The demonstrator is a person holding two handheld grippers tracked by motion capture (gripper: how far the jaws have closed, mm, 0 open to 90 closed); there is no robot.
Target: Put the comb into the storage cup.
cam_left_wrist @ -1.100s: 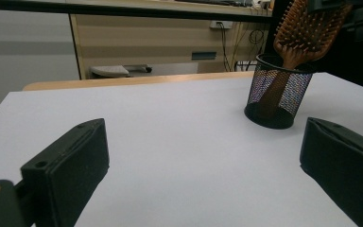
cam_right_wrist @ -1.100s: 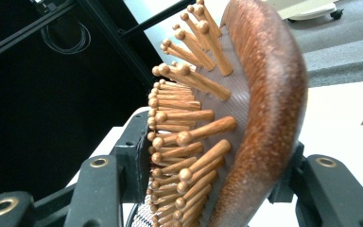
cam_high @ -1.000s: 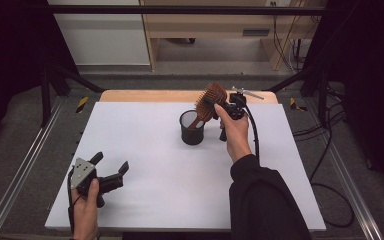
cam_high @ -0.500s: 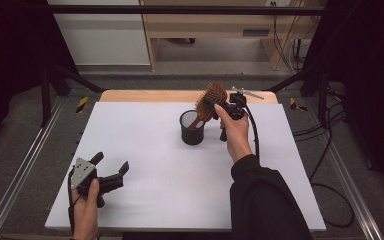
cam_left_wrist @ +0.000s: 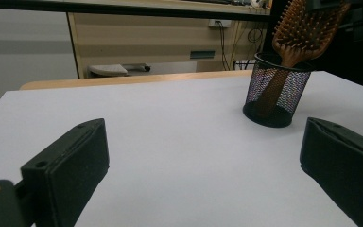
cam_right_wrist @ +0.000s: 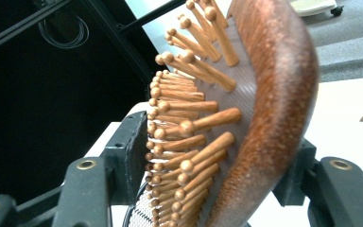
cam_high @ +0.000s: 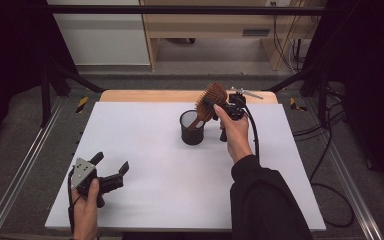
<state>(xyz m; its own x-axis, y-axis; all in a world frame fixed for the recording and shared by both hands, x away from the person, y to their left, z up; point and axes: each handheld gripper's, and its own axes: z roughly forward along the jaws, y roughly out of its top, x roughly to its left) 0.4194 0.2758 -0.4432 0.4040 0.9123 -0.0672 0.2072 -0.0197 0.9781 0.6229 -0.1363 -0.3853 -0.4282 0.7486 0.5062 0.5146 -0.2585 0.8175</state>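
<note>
A wooden hairbrush [cam_high: 214, 94] stands tilted with its handle down in a black mesh cup [cam_high: 192, 129] at the far middle of the white board [cam_high: 155, 200]. My right gripper [cam_high: 209, 106] is at the brush head. In the right gripper view the brush [cam_right_wrist: 264, 104] lies between the jaws of this gripper [cam_right_wrist: 217, 161], bristles toward one jaw and back toward the other. The jaws have just been opening and a thin gap shows at the bristle tips. My left gripper [cam_high: 112, 162] rests open and empty near the front left. Past its wide jaws [cam_left_wrist: 208, 165] stand the cup [cam_left_wrist: 276, 90] and brush [cam_left_wrist: 305, 28].
A wooden strip [cam_high: 145, 96] borders the board's far edge. Metal rails [cam_high: 25, 165] run along both sides, and black cables [cam_high: 325, 150] lie on the floor to the right. A pale cabinet [cam_high: 205, 30] stands beyond the table.
The right gripper's jaws look slightly wider around the brush head. Neither hand has shifted, and the brush and cup stay where they were.
</note>
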